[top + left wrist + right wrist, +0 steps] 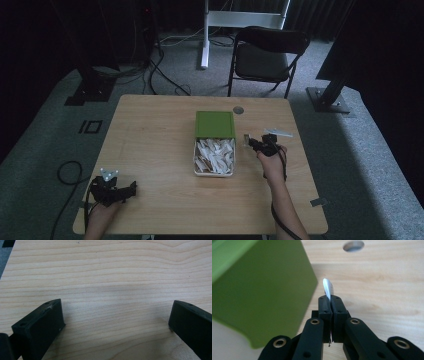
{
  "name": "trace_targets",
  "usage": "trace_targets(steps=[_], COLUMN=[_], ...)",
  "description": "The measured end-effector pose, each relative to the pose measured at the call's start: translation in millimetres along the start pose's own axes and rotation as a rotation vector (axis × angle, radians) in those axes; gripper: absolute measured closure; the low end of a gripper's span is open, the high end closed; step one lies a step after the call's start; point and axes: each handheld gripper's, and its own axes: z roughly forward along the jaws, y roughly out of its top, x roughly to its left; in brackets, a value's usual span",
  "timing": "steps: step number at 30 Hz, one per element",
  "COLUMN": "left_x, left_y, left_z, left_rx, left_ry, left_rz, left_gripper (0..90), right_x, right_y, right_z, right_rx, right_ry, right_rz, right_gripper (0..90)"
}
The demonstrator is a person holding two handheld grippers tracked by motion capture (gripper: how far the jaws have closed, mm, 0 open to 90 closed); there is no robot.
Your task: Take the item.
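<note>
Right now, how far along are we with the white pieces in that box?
Done so far: the green lid is slid back, and the box is open. In hand: the right gripper has its jaws shut on one thin white piece, held beside the lid. The left gripper rests open over bare table. Left: a heap of white pieces remains in the box.

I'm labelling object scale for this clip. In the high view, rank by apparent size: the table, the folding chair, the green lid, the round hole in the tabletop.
Largest to smallest:
1. table
2. folding chair, farther from the camera
3. green lid
4. round hole
</note>
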Motion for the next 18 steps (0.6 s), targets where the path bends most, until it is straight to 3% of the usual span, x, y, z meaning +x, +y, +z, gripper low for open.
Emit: trace_targets(steps=[4,7,8,11,18], left_x=[0.0,0.0,0.0,0.0,0.0], left_y=[0.0,0.0,0.0,0.0,0.0], left_z=[0.0,-0.1,0.0,0.0,0.0], left_rx=[0.001,0.001,0.001,0.001,0.000], left_ry=[0.000,0.000,0.000,0.000,0.000], left_rz=[0.000,0.000,0.000,0.000,0.000], left_gripper=[0.7,0.7,0.6,0.7,0.7], right_x=[-10.7,-17.0,-21.0,-28.4,-41.6], right_y=[-6.0,-7.9,-7.8,-8.5,-11.6], right_z=[4.8,4.1,2.8,3.2,8.4], right_rx=[0.043,0.034,0.045,0.072,0.107], right_ry=[-0.048,-0.038,-0.075,-0.122,-0.170], right_rz=[-0.002,0.036,0.023,0.017,-0.008], right_gripper=[88.6,88.6,88.7,88.7,86.3])
